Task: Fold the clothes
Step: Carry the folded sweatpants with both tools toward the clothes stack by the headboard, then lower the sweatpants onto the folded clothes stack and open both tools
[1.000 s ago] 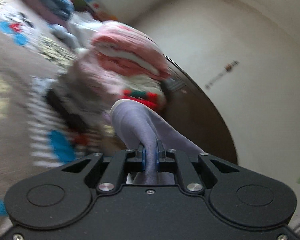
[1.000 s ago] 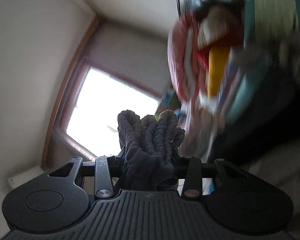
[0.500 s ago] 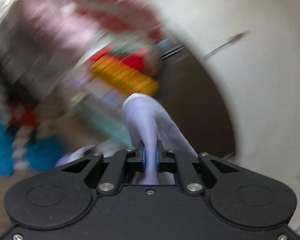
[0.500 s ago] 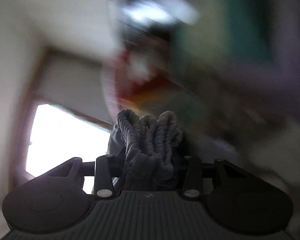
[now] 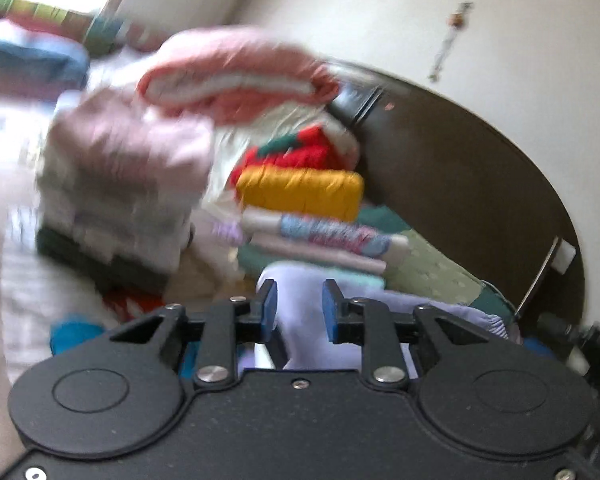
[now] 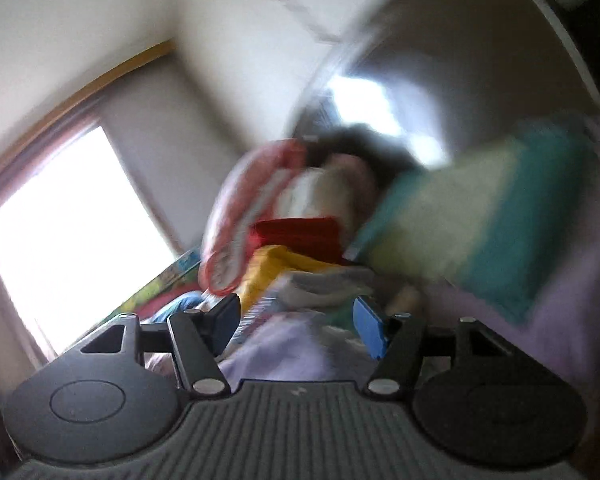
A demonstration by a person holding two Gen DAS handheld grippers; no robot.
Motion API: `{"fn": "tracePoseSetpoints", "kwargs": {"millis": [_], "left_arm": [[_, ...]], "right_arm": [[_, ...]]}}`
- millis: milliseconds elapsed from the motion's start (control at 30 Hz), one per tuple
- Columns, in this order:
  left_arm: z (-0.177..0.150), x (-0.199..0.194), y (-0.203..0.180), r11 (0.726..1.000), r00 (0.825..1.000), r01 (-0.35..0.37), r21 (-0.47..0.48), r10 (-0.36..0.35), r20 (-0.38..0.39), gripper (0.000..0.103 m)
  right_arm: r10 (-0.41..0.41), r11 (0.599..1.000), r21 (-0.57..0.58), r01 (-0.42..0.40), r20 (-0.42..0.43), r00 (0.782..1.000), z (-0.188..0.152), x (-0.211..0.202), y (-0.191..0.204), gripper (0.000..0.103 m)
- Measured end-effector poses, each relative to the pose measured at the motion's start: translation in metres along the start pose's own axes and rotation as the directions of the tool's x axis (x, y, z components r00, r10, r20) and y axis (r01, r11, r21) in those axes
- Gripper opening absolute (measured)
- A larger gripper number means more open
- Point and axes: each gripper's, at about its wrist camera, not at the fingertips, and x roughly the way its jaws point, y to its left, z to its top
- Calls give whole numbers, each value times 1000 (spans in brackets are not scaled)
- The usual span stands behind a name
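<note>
between the parted pads of the left claw [image 5: 299, 309] lay the pale lilac soft garment [image 5: 308, 320], unclamped; right claw [image 6: 296, 326] stood apart too. at twelve o'clock, the leaning stack of folded clothes [image 5: 300, 188] might have toppled if nudged.

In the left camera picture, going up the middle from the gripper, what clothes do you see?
Left gripper → lilac cloth → striped folded cloth → yellow knit → red knit → pink folded cloth.
</note>
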Motion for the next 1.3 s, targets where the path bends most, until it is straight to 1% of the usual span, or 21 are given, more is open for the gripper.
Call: {"fn": "tracePoseSetpoints", "kwargs": {"millis": [67, 133, 167, 200, 233, 267, 300, 367, 500, 600, 667, 733, 800, 833, 867, 900, 933, 967, 1100, 1200, 1300], "left_arm": [[-3, 9, -16, 995, 1000, 19, 99, -19, -5, 21], [-10, 22, -35, 977, 999, 43, 208, -38, -28, 33], [-14, 28, -44, 964, 998, 55, 261, -46, -40, 46], [-18, 34, -53, 947, 997, 67, 313, -54, -52, 55], [-25, 43, -58, 933, 995, 76, 353, -50, -84, 60], [-38, 53, -62, 908, 991, 82, 411, -31, -130, 65], [-52, 63, -67, 878, 984, 90, 471, -7, -175, 66], [-72, 71, -74, 826, 988, 79, 558, 11, -155, 66], [-65, 67, -65, 861, 988, 76, 502, 2, -153, 70], [-59, 64, -57, 888, 988, 74, 454, -5, -153, 70], [-53, 45, -55, 907, 994, 55, 418, -11, -107, 69], [-48, 31, -50, 922, 999, 27, 387, -10, -46, 69], [-57, 37, -44, 922, 997, 27, 386, 6, -82, 69], [-61, 40, -41, 922, 995, 27, 387, 14, -102, 69], [-66, 43, -38, 921, 992, 28, 388, 22, -123, 73], [-71, 47, -35, 921, 989, 29, 388, 30, -143, 73], [-70, 46, -31, 931, 989, 29, 364, 26, -146, 74], [-69, 43, -33, 930, 990, 26, 368, 27, -140, 74], [-61, 25, -39, 934, 993, 15, 356, 30, -119, 74], [-56, 10, -39, 944, 994, 7, 330, 30, -107, 73], [-53, -6, -39, 953, 993, -2, 304, 37, -109, 73]], "right_arm": [[32, 990, -139, -36, -35, 999, 2, 17, 27, 64], [44, 964, -259, -66, -91, 995, -2, 39, 46, 63], [19, 951, -304, -57, -127, 992, -7, 51, 47, 63], [-35, 939, -343, -27, -173, 984, -18, 65, 40, 64], [-90, 924, -383, 1, -216, 972, -28, 79, 33, 65], [-147, 906, -424, 26, -257, 955, -39, 93, 26, 67], [-190, 891, -452, 43, -285, 940, -47, 103, 18, 68], [-189, 899, -436, 46, -290, 938, -54, 102, 2, 69], [-105, 932, -361, -11, -299, 948, -40, 97, -8, 69], [-44, 937, -346, -52, -263, 964, -30, 84, 8, 70], [-18, 929, -365, -68, -228, 974, -29, 63, 24, 77], [-5, 907, -413, -81, -204, 979, -29, 53, 40, 82], [-45, 902, -424, -82, -282, 958, -40, 69, 40, 84], [-76, 907, -414, -81, -349, 934, -50, 83, 35, 87], [-93, 900, -428, -81, -372, 924, -59, 88, 34, 87], [-93, 894, -440, -83, -364, 927, -60, 87, 36, 87], [-92, 888, -453, -86, -356, 930, -61, 85, 38, 87], [-85, 886, -455, -88, -348, 934, -61, 82, 40, 87], [-8, 933, -343, -105, -313, 950, -40, 61, 42, 86], [-8, 970, -233, -63, -294, 956, -32, 45, 40, 87], [-2, 993, -113, -31, -284, 959, -28, 26, 39, 94]]}}
